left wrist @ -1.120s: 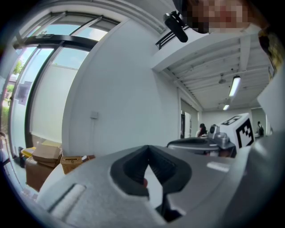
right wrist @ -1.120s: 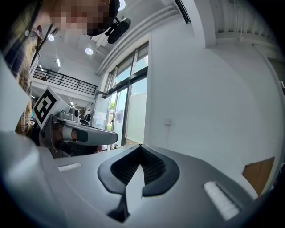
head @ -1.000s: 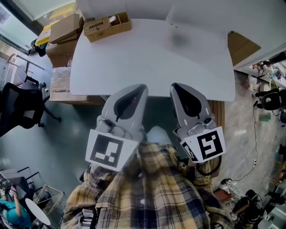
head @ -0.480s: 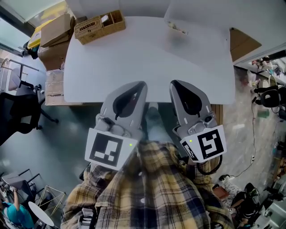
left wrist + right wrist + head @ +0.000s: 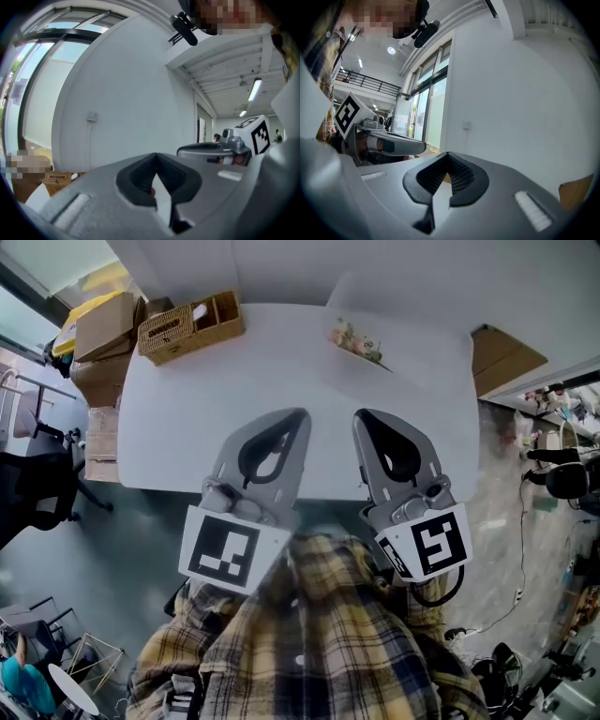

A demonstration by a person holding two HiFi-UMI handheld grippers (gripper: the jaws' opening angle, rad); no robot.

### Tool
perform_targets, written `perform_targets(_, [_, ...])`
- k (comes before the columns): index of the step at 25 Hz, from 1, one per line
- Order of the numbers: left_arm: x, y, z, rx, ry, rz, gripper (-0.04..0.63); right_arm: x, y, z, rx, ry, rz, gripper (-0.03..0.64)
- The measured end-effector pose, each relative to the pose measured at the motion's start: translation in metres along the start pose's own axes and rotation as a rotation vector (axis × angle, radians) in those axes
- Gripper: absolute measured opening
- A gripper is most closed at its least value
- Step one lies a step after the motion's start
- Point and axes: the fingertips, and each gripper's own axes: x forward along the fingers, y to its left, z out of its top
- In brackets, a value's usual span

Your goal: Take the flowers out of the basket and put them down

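Far out at 9 o'clock, a black chair [image 5: 37, 488] stands on the grey floor [image 5: 122, 549]. At 10 o'clock, brown card boxes [image 5: 98, 324] are piled just beside the table [image 5: 234, 399]. One box has dark print on it, but it is too small to read.

The table is white, smooth and flat, with round corners. The basket [image 5: 192, 326] sits on its far left corner, at 11 o'clock. It is brown and woven, long in shape, and split into parts. Something pale lies in one part; I cannot tell what it is.

The left gripper [image 5: 298, 415] is grey and smooth, and its tip reaches over the near edge of the table. Its jaws are together, with nothing between them. Its cube [image 5: 230, 554] has black and white squares and no words. Below it is a yellow and blue check shirt [image 5: 309, 643].

A wide bare stretch of table lies between the basket and the flowers [image 5: 354, 341], with lots of room to move. The flowers lie flat on the table at 1 o'clock, near the far edge and well apart from the basket. They are small, pink and white, with green bits.

The right gripper [image 5: 361, 416] sits just beside the left one, also over the near edge. Its jaws are pressed together and hold nothing. Its cube [image 5: 427, 545] also has black and white squares. At 2 o'clock, a brown board [image 5: 502, 357] sits past the table's right edge.
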Motion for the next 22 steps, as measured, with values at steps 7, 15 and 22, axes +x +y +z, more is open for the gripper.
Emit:
perform_targets(7, [0.054,0.000,0.007,0.001,-0.009,0.042,0.000,0.013,-0.059,0.001,-0.018,-0.005,0.027,0.003])
perform_targets(15, [0.086,0.002,0.005,0.005,0.021,0.050,0.000,0.021,-0.095,-0.007,0.008,0.000,0.024,0.003])
perform_targets(22, [0.101,0.010,0.008,0.007,0.023,0.021,0.000,0.032,-0.107,-0.008,0.014,0.005,-0.003,0.003])
